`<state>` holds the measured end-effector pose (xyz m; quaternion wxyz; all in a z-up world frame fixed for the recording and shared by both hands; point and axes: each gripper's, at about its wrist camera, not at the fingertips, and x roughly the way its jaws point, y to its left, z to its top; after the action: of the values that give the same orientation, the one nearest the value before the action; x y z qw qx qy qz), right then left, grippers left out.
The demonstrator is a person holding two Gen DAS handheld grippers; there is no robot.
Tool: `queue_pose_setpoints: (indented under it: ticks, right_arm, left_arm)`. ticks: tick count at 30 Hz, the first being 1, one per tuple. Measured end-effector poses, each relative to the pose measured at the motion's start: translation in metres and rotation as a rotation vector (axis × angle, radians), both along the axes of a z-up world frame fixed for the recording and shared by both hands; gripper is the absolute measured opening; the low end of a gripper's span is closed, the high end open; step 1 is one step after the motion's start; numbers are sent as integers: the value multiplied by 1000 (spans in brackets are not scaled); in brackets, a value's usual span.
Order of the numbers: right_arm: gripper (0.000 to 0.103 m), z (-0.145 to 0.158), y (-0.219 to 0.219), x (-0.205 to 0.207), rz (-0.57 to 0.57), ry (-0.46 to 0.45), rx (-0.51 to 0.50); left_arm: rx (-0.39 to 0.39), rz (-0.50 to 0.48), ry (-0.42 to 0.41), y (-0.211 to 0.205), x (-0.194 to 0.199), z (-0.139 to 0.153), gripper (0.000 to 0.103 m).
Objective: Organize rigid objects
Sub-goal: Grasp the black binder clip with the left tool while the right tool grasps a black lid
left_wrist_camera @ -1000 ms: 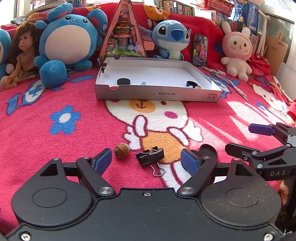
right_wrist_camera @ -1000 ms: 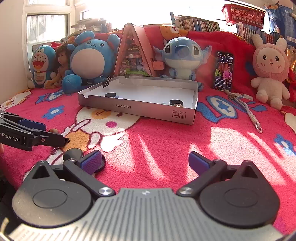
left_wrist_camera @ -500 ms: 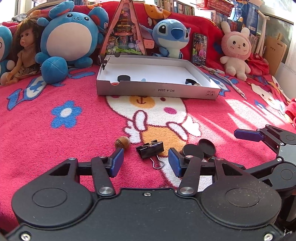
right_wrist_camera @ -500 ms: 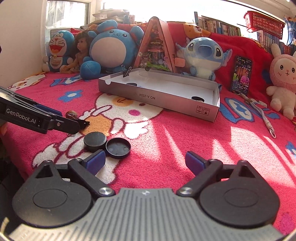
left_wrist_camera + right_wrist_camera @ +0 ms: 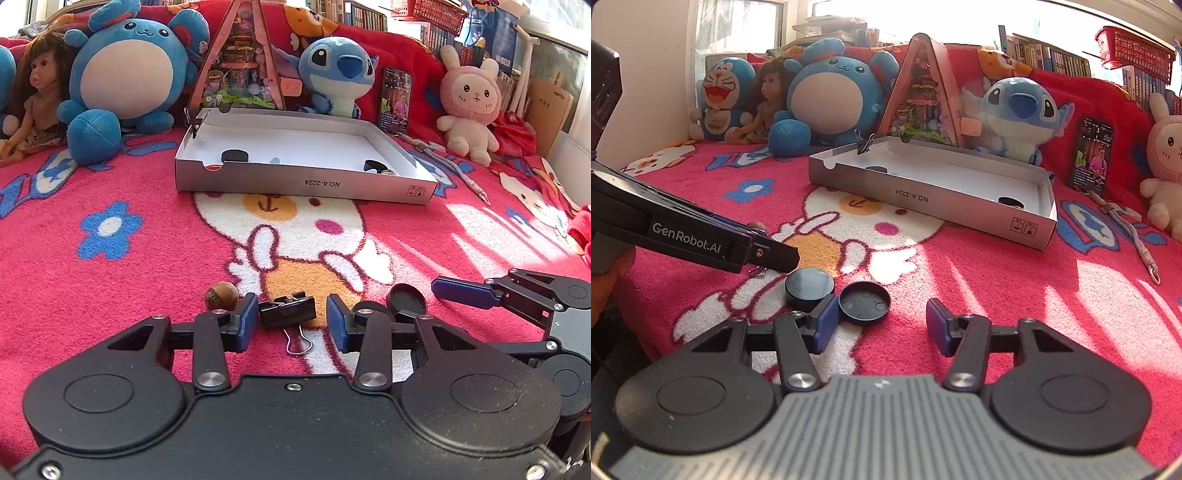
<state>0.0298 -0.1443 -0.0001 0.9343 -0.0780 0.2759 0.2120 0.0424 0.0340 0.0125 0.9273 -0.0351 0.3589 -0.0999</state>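
Now binder clip (image 5: 287,313) between closing left tool (image 5: 291,323) pads, untouched; right tool (image 5: 882,325) closing beside cap (image 5: 864,302).

A black binder clip (image 5: 287,314) and a seemingly brown nut (image 5: 221,295) lie on the pink cartoon-patterned blanket (image 5: 110,288).

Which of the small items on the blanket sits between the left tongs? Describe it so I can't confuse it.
Start at the white cardboard tray, then come down the red blanket to the closing left tongs. Between them lies a black binder clip, boxy with wire loops, unlike the round brown acorn on its left.
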Motion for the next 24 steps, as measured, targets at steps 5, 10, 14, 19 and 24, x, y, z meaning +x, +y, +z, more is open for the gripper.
queue_pose_setpoints:
  ticks: [5,10,14,19,24]
  right_arm:
    - [52,-2,4,1,-13,-14,-4]
    - [41,-2,4,1,-18,4,27]
    - [37,1,3,3,-34,8,42]
    - [37,9,-3,9,-66,5,72]
    - [37,16,-10,18,-99,-5,80]
  left_arm:
    - [1,6,-3,0,3,-2,31]
    - [4,10,-13,-2,5,-2,31]
    - [-6,6,-11,-2,8,2,31]
    - [-20,8,-25,-2,17,12,31]
    - [-37,8,-33,0,29,22,31]
